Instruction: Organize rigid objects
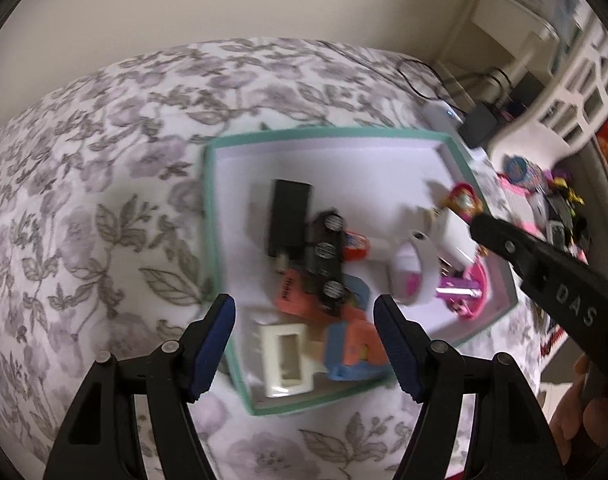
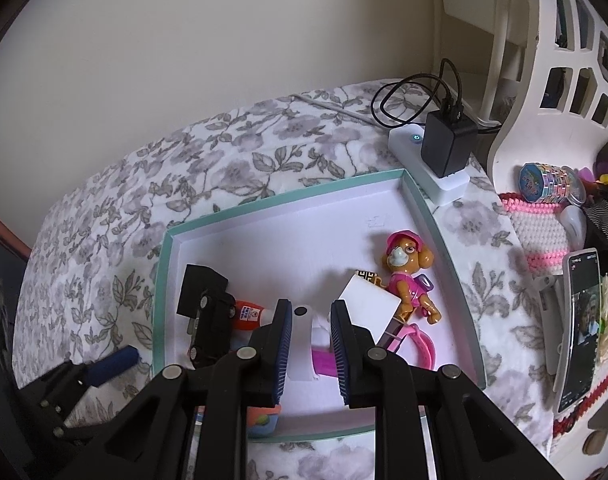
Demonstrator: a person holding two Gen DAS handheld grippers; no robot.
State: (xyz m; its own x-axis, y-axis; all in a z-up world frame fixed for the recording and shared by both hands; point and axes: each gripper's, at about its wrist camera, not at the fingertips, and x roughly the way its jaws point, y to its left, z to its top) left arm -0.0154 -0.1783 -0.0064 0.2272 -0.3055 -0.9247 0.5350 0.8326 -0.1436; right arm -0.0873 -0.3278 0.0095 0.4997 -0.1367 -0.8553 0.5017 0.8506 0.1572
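Observation:
A teal-rimmed white tray (image 2: 287,192) lies on a floral bedspread (image 1: 103,200). In it are a black block (image 1: 287,216), a black toy car (image 1: 326,256), an orange glue bottle (image 2: 249,314), a cream frame (image 1: 285,360), orange and blue pieces (image 1: 352,344), a white card (image 2: 368,300) and a pink puppy figure (image 2: 408,276). My right gripper (image 2: 312,344) is shut on a white and pink plastic piece (image 2: 304,344) low over the tray. My left gripper (image 1: 304,344) hangs open and empty above the tray's near corner.
A white power strip with a black charger (image 2: 444,152) and cable sits just past the tray's far right corner. On the right are a white openwork chair back (image 2: 544,100), a pink knit mat (image 2: 540,224) and a propped phone (image 2: 580,328).

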